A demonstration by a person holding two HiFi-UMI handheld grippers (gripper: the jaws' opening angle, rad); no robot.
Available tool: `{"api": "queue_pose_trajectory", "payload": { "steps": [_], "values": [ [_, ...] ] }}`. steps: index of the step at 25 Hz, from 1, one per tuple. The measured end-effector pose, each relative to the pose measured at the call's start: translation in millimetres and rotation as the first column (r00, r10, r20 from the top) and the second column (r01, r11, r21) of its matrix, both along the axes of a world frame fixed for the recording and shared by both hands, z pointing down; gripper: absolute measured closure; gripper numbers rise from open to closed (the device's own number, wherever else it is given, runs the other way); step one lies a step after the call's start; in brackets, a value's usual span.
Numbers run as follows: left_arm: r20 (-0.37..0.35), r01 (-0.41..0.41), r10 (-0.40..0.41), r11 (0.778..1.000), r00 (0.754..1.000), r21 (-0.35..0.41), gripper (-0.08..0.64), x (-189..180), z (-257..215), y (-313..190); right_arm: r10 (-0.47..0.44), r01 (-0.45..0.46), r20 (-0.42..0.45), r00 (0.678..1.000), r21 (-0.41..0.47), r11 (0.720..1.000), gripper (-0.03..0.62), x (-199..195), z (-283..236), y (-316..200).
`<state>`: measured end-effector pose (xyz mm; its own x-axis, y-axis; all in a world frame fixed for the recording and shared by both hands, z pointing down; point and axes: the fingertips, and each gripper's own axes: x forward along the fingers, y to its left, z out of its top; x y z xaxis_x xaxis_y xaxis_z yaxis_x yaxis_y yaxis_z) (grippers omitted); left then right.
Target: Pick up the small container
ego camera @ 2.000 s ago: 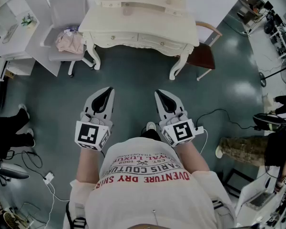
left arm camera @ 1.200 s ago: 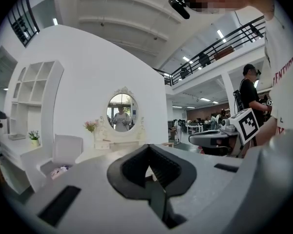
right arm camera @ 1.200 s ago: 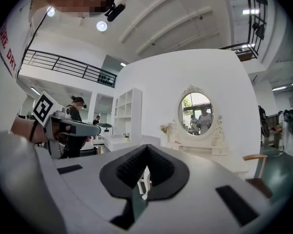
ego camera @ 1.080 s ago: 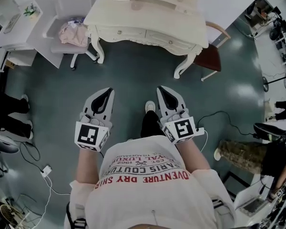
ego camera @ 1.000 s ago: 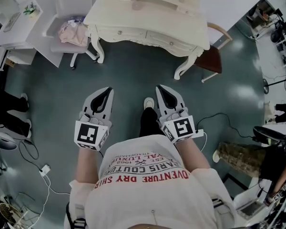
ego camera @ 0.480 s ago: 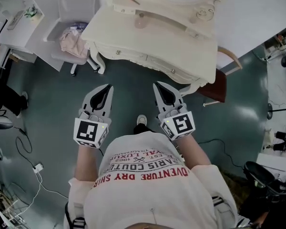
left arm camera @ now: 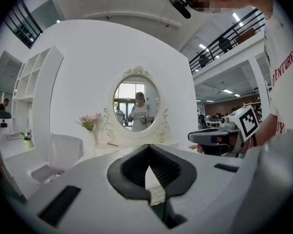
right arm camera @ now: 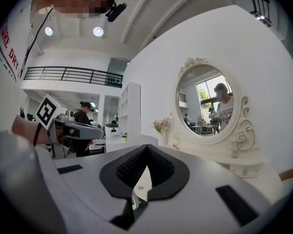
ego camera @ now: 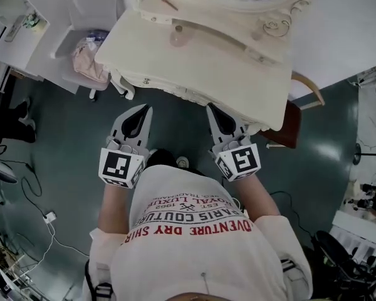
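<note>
A small pale pink container [ego camera: 177, 37] stands on the raised shelf of the cream dressing table [ego camera: 194, 68], below the oval mirror [left arm camera: 136, 104]. In the right gripper view it shows as a small bottle [right arm camera: 233, 149] beside the mirror [right arm camera: 207, 104]. My left gripper [ego camera: 148, 108] and right gripper [ego camera: 210, 108] are held side by side just short of the table's front edge, both shut and holding nothing. Each gripper view shows its own jaws meeting at the tip, left gripper [left arm camera: 147, 146] and right gripper [right arm camera: 146, 146].
A thin red stick [ego camera: 170, 4] lies on the table's shelf, and a vase of pink flowers [left arm camera: 90, 123] stands left of the mirror. A white chair with pink cloth [ego camera: 91, 61] stands at the left, a wooden chair [ego camera: 292, 119] at the right. Cables [ego camera: 41, 221] trail on the floor.
The person has walked up to the dressing table, which now fills the top of the head view. Both grippers stayed shut and side by side.
</note>
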<state>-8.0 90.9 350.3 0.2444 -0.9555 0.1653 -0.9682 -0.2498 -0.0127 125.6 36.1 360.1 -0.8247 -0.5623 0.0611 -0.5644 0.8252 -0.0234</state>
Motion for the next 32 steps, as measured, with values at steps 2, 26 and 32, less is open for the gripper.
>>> {"api": "queue_pose_trajectory", "payload": {
  "steps": [2, 26, 32],
  "values": [
    [0.002, -0.001, 0.001, 1.000, 1.000, -0.011, 0.554, -3.5, 6.4, -21.8, 0.009, -0.009, 0.000, 1.000, -0.010, 1.000, 0.594, -0.3, 5.6, -18.5],
    [-0.039, -0.288, 0.286, 0.943, 0.958, -0.164, 0.501, -71.2, 110.7, -321.6, 0.179, -0.182, -0.046, 0.983, -0.076, 0.980, 0.594, -82.2, 48.0, -295.3],
    [-0.047, -0.313, 0.310, 0.933, 0.950, -0.175, 0.417, -77.2, 145.4, -362.8, 0.214, -0.220, -0.071, 0.974, -0.095, 0.971, 0.594, -90.1, 73.9, -329.7]
  ]
}}
